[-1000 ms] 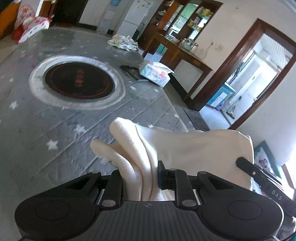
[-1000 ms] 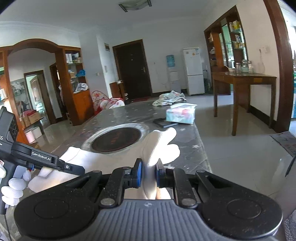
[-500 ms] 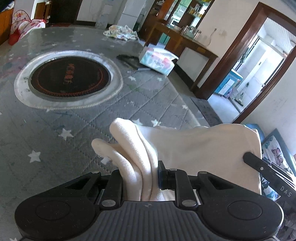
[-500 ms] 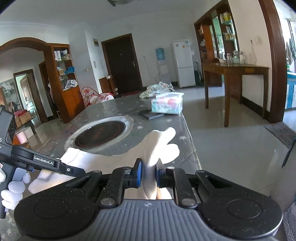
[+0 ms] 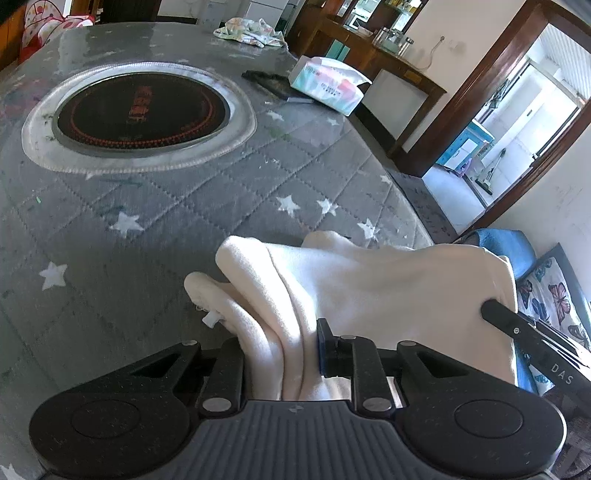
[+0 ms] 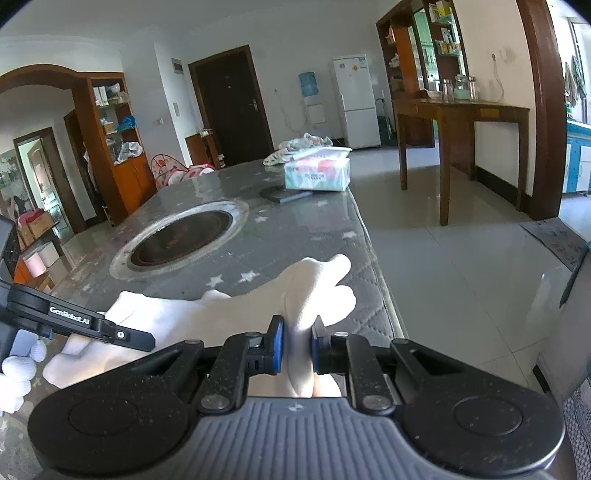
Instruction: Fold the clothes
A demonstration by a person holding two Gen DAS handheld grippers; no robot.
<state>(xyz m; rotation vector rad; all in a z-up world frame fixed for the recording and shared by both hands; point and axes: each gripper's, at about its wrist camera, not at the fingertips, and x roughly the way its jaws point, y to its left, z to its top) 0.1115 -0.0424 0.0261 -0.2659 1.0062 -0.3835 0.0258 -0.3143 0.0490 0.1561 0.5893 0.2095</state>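
Note:
A cream-white garment (image 5: 369, 284) hangs stretched between my two grippers over the near edge of the grey star-quilted table (image 5: 184, 206). My left gripper (image 5: 284, 350) is shut on a bunched fold of it. The same cream garment (image 6: 229, 314) shows in the right wrist view, where my right gripper (image 6: 295, 343) is shut on its other end. The right gripper's black body (image 5: 532, 347) shows at the cloth's right edge in the left wrist view. The left gripper (image 6: 74, 325) appears at the left of the right wrist view, with a white-gloved hand (image 6: 18, 376) below it.
A round black cooktop (image 5: 140, 110) is set in the table's middle. A tissue pack (image 5: 328, 85), a dark flat object (image 5: 273, 83) and a patterned cloth (image 5: 247, 31) lie at the far end. A wooden side table (image 6: 458, 122) stands to the right over tiled floor (image 6: 461, 266).
Both grippers have kept their hold on the garment and moved forward and down towards the table; the cooktop and tissue pack now appear closer and lower in both views.

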